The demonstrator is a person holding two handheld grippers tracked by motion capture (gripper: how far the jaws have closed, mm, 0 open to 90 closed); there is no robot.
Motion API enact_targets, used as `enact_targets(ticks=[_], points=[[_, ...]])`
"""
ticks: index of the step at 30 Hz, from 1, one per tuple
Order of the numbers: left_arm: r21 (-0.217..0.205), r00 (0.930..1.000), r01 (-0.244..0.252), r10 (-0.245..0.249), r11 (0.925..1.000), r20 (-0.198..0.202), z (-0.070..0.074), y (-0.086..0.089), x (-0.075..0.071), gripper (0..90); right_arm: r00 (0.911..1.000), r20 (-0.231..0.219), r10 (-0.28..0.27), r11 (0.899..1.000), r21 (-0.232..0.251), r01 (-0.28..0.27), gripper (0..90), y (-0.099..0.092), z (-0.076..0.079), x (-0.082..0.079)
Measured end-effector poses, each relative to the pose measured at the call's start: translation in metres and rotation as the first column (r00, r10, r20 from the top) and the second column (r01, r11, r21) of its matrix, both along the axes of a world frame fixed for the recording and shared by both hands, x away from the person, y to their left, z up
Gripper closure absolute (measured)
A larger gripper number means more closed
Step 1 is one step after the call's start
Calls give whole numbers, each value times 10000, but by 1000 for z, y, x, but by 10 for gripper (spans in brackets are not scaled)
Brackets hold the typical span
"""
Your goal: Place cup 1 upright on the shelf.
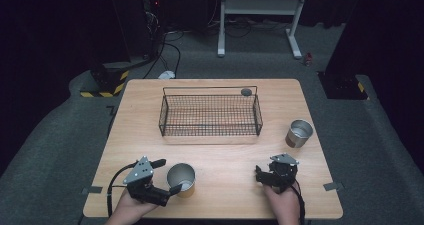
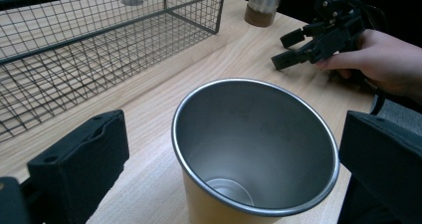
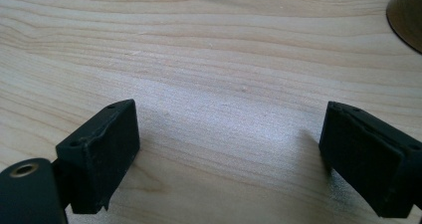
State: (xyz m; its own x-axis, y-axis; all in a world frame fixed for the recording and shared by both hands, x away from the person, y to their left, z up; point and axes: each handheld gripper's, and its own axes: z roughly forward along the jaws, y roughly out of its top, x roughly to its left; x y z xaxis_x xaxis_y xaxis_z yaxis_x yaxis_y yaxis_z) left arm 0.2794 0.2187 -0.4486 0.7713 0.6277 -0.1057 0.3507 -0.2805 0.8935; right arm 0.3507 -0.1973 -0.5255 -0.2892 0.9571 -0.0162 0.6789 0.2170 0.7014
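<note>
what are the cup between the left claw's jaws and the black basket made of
The shiny steel-looking cup appears to be brushed metal inside, with a reflective rolled rim; its tan outer wall may be a coating or sleeve. The black wire-mesh basket looks like thin welded metal wire, matte dark-coated.

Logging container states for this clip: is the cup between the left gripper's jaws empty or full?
Empty. The left gripper view looks into the cup and shows its bare metal bottom; it stands upright on the table.
</note>
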Motion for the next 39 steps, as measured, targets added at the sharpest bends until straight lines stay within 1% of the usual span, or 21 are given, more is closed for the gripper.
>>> enact_targets(ticks=[2,5,6,8,11,14,17,22,25,27,29,30,31,34,37,39], points=[[-32,10000,79,-79,10000,13,-2,-2,0,0,10000,-12,9,10000,1,-9,89,0,0,0],[44,9998,175,-175,9998,50,-5,-4,1,0,10000,-9,9,10000,1,-9,89,0,0,0],[-5,9998,196,-196,9998,-13,-6,-5,0,0,10000,-8,7,10000,3,-7,88,0,0,0],[55,9997,245,-245,9997,57,-7,-6,0,0,10000,-12,10,10000,2,-10,89,0,0,0],[25,9995,323,-323,9995,73,-8,-9,-1,0,10000,2,0,10000,0,0,89,0,0,0],[160,9993,352,-354,9993,127,-10,-12,-1,0,10000,6,1,10000,2,-1,88,0,0,0],[244,9993,359,-360,9991,38,-15,-15,-1,0,10000,-9,9,10000,0,-9,89,0,0,0],[516,9987,451,-462,9976,202,-20,-20,-1,0,10000,4,2,10000,1,-2,88,0,0,0],[630,9988,455,-467,9970,178,-24,-22,1,0,10000,9,1,10000,3,-1,88,0,0,0],[593,9990,408,-417,9974,153,-26,-22,3,0,10000,6,-1,10000,3,1,89,0,0,0],[579,9989,369,-384,9976,264,-28,-22,3,2,10000,6,8,10000,-3,-8,89,0,0,0],[558,9990,359,-373,9978,249,-29,-22,3,5,10000,-10,9,10000,2,-9,89,0,0,0],[533,9993,311,-322,9981,196,-29,-21,4,5,10000,-11,8,10000,2,-8,89,0,0,0],[365,9992,401,-399,9985,-58,-32,-21,7,5,10000,-12,9,10000,3,-9,89,0,0,0],[452,9990,455,-453,9979,-54,-34,-24,8,6,10000,-10,9,10000,3,-9,89,0,0,0],[550,9988,480,-484,9973,74,-34,-25,7,6,10000,-4,9,10000,2,-9,89,0,0,0]])
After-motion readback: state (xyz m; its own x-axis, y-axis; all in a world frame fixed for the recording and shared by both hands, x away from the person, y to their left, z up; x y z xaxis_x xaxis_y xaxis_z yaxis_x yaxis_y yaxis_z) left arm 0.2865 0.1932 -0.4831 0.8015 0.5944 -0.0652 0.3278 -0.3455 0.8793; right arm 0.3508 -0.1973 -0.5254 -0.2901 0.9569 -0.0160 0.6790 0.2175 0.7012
